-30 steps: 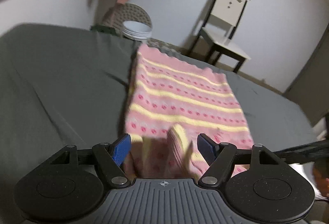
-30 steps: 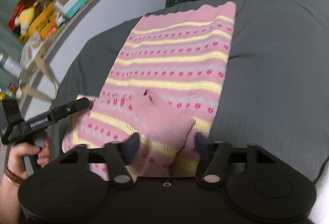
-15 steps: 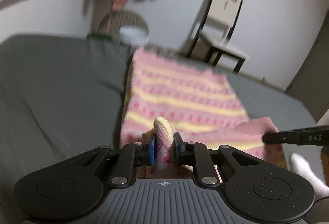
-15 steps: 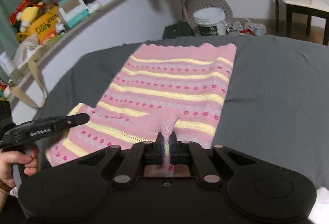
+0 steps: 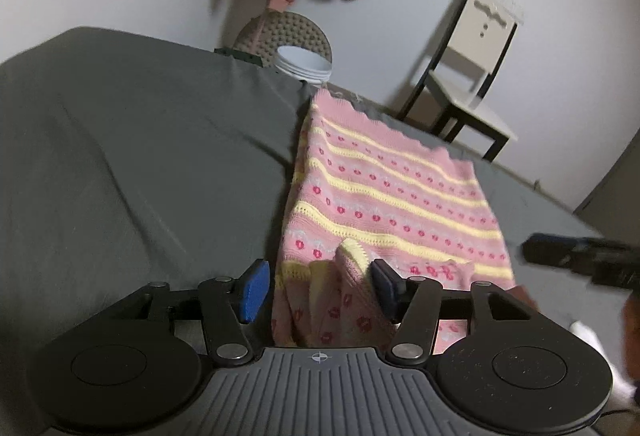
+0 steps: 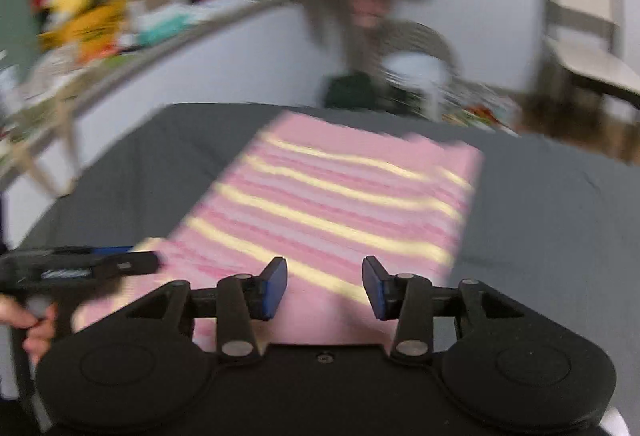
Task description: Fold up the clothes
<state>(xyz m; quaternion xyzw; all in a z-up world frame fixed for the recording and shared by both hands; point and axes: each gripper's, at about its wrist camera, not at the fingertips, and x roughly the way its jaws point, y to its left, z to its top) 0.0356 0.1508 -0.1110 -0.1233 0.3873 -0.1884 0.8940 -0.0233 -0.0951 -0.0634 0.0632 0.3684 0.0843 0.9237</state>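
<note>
Now, pink knit top [image 5: 384, 192] flat on gray bed [image 5: 140, 156], both grippers' fingers [image 5: 253, 290] apart.

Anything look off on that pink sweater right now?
Yes: the near edge of the pink sweater is bunched into an upright ridge between the open fingers of the left gripper, not lying flat. The far part lies smooth on the grey bed.

Bed [image 5: 132, 164] with dark grey sheet, a few shallow creases on the left part. Only a pink knit [image 5: 384, 192] with yellow stripes lies on it, spread flat right of centre, far edge scalloped, near end rumpled and bunched.
</note>
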